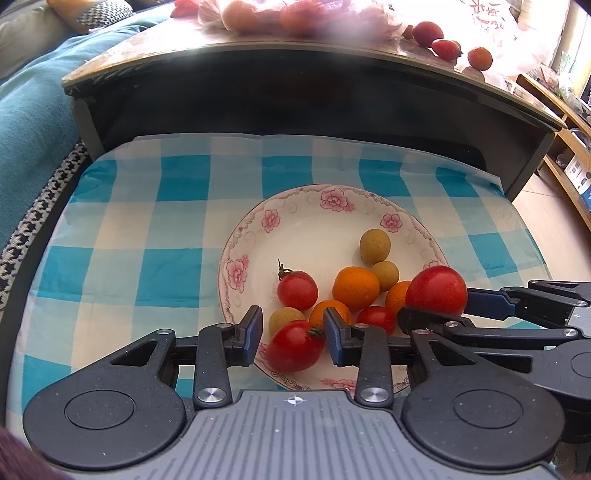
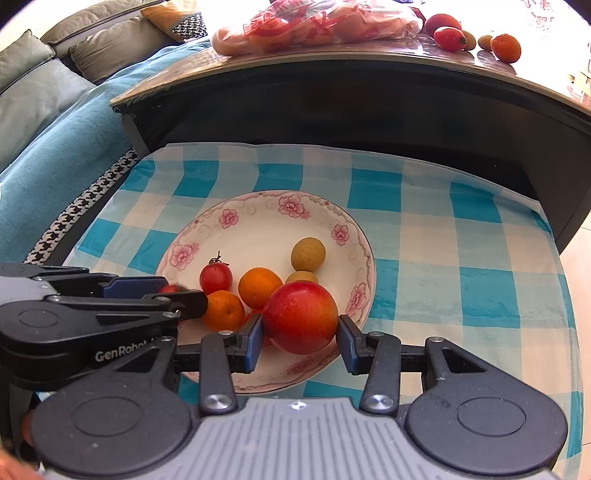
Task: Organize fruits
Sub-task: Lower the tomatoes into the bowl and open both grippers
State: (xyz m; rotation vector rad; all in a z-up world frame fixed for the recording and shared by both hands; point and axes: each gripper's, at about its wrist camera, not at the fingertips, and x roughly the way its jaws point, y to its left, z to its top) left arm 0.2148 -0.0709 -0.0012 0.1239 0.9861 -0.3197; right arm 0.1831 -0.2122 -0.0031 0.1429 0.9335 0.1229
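Both grippers are parked over the flowered plate [image 1: 314,218], which sits on the blue checked cloth [image 1: 155,229], so this looks like the drop-off step: fruit carried to the plate, about to be let go.

The left gripper [image 1: 293,334] has a small red tomato [image 1: 295,345] between its blue pads. The right-hand pad touches it near the stem, but there's a thin gap at the other pad, so the fingers read as narrow and just off it, not clamping. It seems to sit low over the plate's near rim; whether it's resting on the china can't be told.

The right gripper [image 2: 300,334] frames a bigger red fruit [image 2: 300,316], plum or large tomato, hard to say. Its fingers are narrow around it and both pads look to be against its sides, so that reads as a hold. It hangs over the near right part of the plate, above the pile.

Already on the plate: a stemmed cherry tomato [image 2: 216,277], some small oranges [image 2: 259,287] and a few yellowish-green round fruits [image 2: 308,254]. More fruit and a plastic bag [image 2: 314,22] wait up on the table [image 2: 369,55] behind.

Next move, as a guess: lower the big fruit into a free spot before spreading the fingers, because round fruit dropped on a pile will roll, then lift both grippers straight up without nudging the heap
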